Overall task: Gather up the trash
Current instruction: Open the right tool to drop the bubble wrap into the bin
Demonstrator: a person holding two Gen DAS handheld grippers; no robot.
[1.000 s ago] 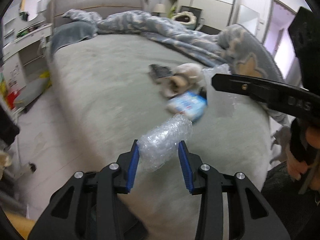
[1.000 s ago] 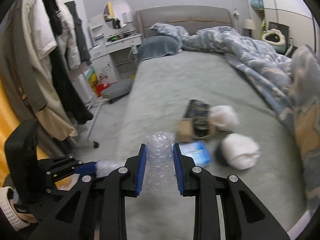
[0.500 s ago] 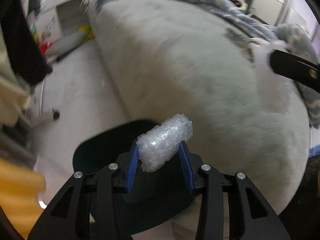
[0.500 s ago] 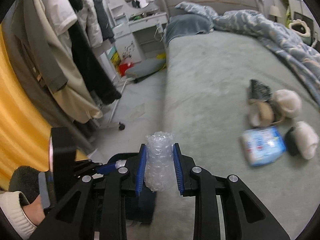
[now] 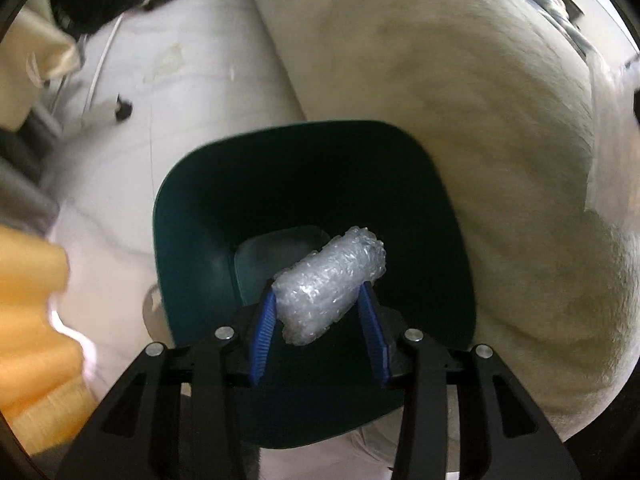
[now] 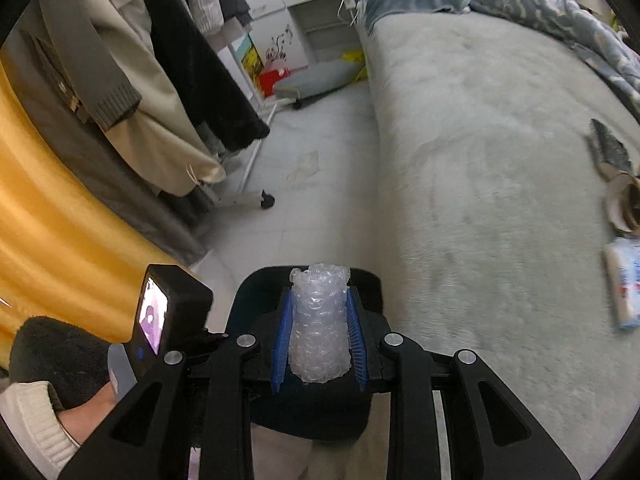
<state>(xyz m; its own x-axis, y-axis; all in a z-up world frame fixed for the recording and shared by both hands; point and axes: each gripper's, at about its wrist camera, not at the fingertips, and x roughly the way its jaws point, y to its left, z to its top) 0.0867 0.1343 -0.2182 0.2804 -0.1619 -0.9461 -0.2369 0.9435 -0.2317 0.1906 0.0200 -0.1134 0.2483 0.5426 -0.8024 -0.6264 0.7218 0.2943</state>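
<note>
Now that both tongs have swung off the bed, left tongs hold a bubble-wrap roll over the green bin; right tongs grip another roll, approaching. Drop is next.

This is a bedroom in a home. A wide bed with a rumpled blue quilt fills the right of the frame. Coats hang at upper left beside a white dresser.

Hanging coats, yellow curtain, bed
</note>
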